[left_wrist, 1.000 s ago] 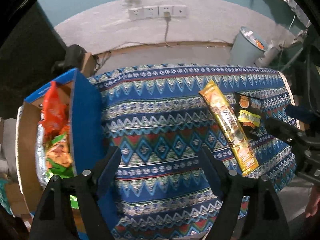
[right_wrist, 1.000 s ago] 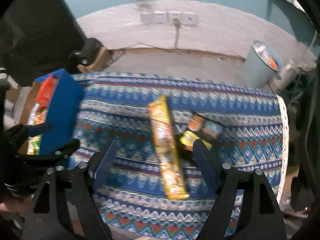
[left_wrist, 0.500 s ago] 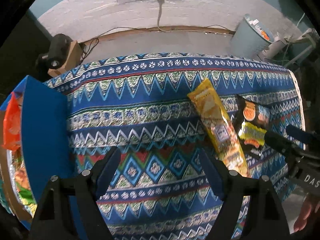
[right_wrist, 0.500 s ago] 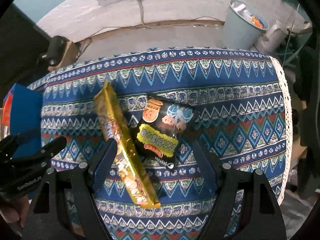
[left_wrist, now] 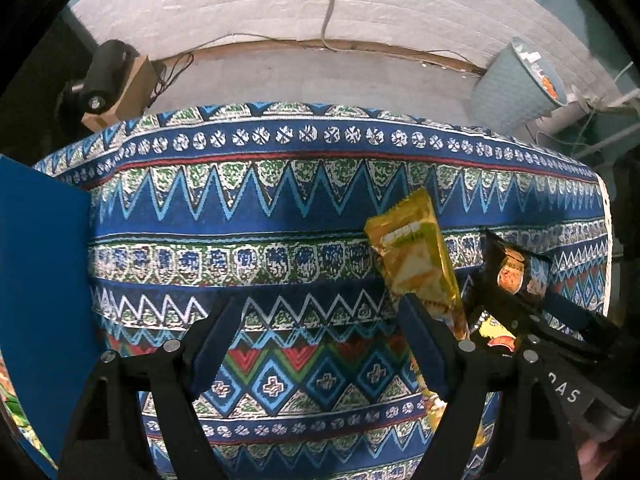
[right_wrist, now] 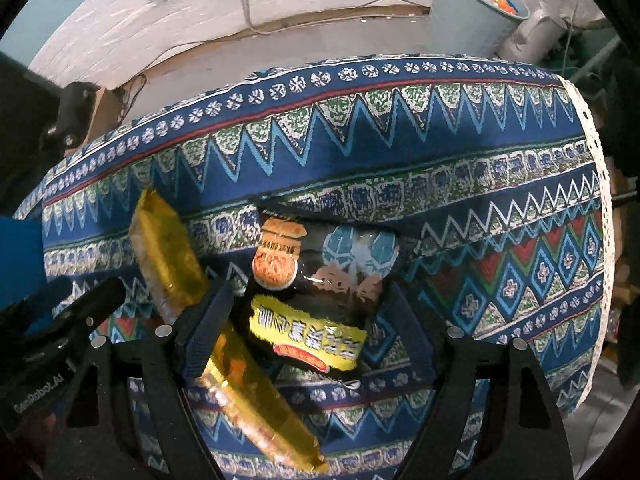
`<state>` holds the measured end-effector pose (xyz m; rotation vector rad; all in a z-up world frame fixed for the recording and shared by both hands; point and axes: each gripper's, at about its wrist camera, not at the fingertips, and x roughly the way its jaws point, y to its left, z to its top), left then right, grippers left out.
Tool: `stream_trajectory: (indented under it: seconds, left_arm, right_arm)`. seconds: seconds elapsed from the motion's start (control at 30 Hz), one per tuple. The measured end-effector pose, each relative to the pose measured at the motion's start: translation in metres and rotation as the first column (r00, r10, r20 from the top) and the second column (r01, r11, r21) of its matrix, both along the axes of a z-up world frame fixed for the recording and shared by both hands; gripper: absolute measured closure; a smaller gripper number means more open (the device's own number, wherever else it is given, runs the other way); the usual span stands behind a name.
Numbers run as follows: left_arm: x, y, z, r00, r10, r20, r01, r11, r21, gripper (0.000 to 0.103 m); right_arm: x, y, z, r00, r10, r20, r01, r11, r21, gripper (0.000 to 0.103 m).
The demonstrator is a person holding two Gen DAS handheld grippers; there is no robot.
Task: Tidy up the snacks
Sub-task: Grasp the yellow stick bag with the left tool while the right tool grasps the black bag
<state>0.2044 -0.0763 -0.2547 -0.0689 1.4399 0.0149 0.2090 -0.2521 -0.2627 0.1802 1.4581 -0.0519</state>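
Your right gripper (right_wrist: 306, 320) stands spread and empty astride the dark snack pouch (right_wrist: 316, 300), its left finger (right_wrist: 206, 328) over the yellow snack bar (right_wrist: 168, 256) alongside: closing could pinch both. Your left gripper (left_wrist: 320, 344), also spread and empty, hovers over bare patterned cloth (left_wrist: 280, 208); drifting right risks collision. The blue box (left_wrist: 44, 280) sits far left.

Tablecloth (right_wrist: 460, 168): woven patterned cloth, matt. Yellow snack packet (right_wrist: 168, 248): glossy film. Dark snack bag (right_wrist: 320, 300): shiny plastic. Wall (left_wrist: 400, 12): rough whitewashed brick.
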Motion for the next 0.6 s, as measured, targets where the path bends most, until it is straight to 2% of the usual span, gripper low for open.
stream_trajectory:
  seconds: [0.1,0.27,0.33,0.4,0.6]
  left_arm:
    - [0.003,0.000,-0.005,1.000,0.017,-0.014,-0.018,1.000,-0.013,0.021]
    - [0.002,-0.002,-0.007,0.999,0.033,-0.022,-0.034,0.999,-0.029,0.021]
    - [0.001,-0.005,-0.006,0.999,0.040,-0.023,-0.041,0.998,-0.044,0.021]
    - [0.000,-0.008,-0.004,0.999,0.050,-0.022,-0.051,0.997,-0.062,0.021]
    - [-0.009,-0.031,0.000,0.997,0.076,-0.009,-0.077,0.993,-0.085,0.021]
  right_arm:
    - [0.003,-0.001,-0.012,1.000,-0.006,-0.021,0.006,1.000,0.020,0.023]
    - [0.001,-0.002,-0.023,0.999,0.019,-0.035,-0.019,1.000,0.001,0.024]
    - [-0.002,-0.006,-0.022,0.999,0.033,-0.031,-0.033,0.999,-0.003,0.036]
    - [-0.007,-0.017,-0.019,0.999,0.040,-0.029,-0.040,0.999,-0.008,0.042]
    - [-0.023,-0.050,-0.016,1.000,0.021,-0.021,-0.021,1.000,0.004,0.048]
